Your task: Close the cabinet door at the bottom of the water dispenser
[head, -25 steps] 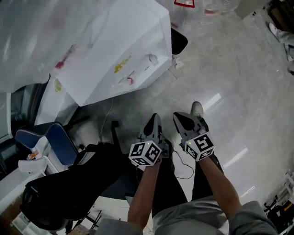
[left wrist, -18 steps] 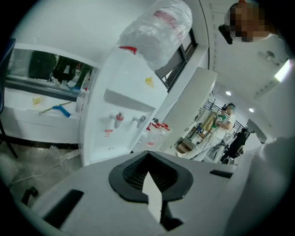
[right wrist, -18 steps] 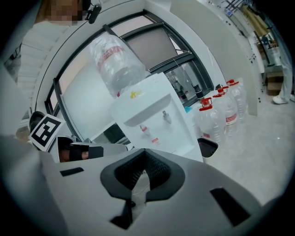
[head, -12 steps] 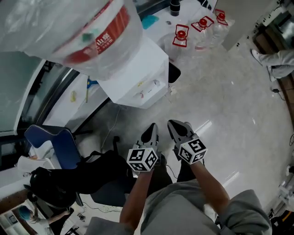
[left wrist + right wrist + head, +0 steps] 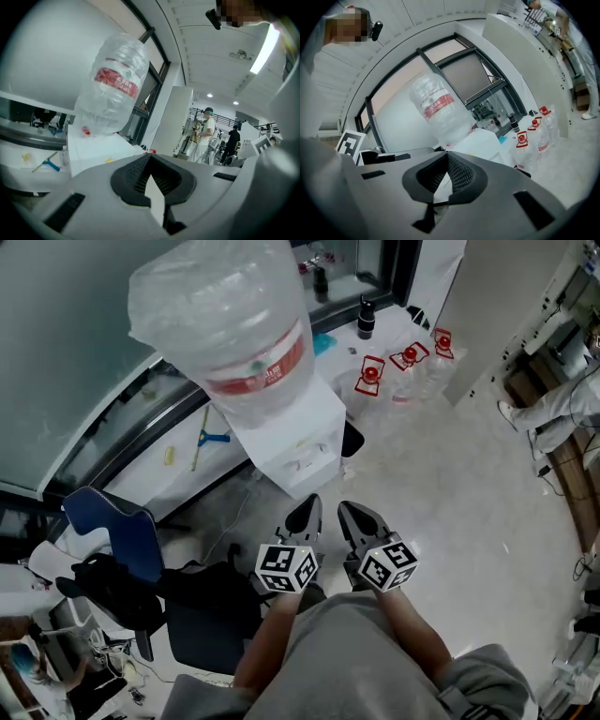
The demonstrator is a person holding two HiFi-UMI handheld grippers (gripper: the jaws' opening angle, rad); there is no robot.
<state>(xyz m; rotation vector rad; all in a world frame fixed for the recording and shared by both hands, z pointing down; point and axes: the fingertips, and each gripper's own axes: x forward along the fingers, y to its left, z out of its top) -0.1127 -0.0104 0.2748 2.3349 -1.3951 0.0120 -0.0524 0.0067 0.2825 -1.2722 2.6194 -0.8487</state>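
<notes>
1. The water dispenser (image 5: 298, 442) stands at upper centre, with a clear jug (image 5: 225, 324) on top.
2. A dark flap, seemingly its cabinet door (image 5: 352, 439), juts out at its lower right.
3. The left hand-held gripper (image 5: 307, 509) and right hand-held gripper (image 5: 349, 515) hover just below, jaws together and empty.
4. A blue chair (image 5: 117, 535) sits at lower left, and red-capped bottles (image 5: 412, 362) at upper right.

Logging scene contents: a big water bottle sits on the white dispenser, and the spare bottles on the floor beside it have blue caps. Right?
No: the spare bottles have red caps, not blue, as the head view shows. The big water bottle does sit on the white dispenser.
</notes>
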